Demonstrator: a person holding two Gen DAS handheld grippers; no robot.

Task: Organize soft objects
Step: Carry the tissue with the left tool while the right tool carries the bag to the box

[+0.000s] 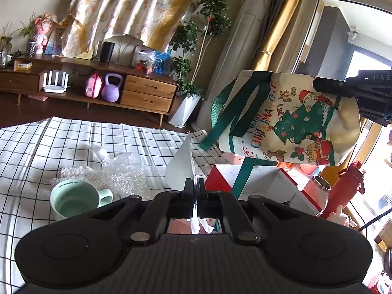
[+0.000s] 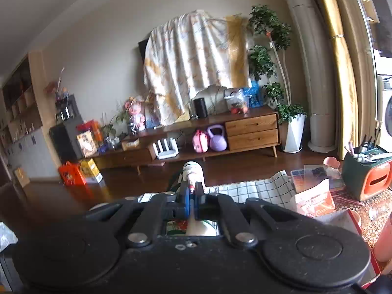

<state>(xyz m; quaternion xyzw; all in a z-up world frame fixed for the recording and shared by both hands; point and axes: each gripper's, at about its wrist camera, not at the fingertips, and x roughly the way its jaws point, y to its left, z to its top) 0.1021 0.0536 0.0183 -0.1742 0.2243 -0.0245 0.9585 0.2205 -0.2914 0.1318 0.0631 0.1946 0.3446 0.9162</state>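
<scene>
My left gripper (image 1: 194, 183) is shut on a white tissue (image 1: 181, 164), which stands up from its fingertips above the checkered tablecloth (image 1: 49, 142). To the right hangs a cream Christmas tote bag (image 1: 281, 122) with green handles, lifted off the table. My right gripper (image 1: 318, 85) comes in from the right edge and pinches the bag's upper edge. In the right wrist view, the right gripper (image 2: 193, 191) is shut on a fold of the bag's cream fabric (image 2: 193, 171); the rest of the bag is hidden below it.
A mint mug (image 1: 73, 198) and crumpled bubble wrap (image 1: 122, 171) lie at the left front. A red-and-white box (image 1: 259, 183), a steel cup (image 1: 321, 183) and a red bottle (image 1: 348, 183) stand under the bag. A green-and-orange holder (image 2: 367, 176) sits at the right.
</scene>
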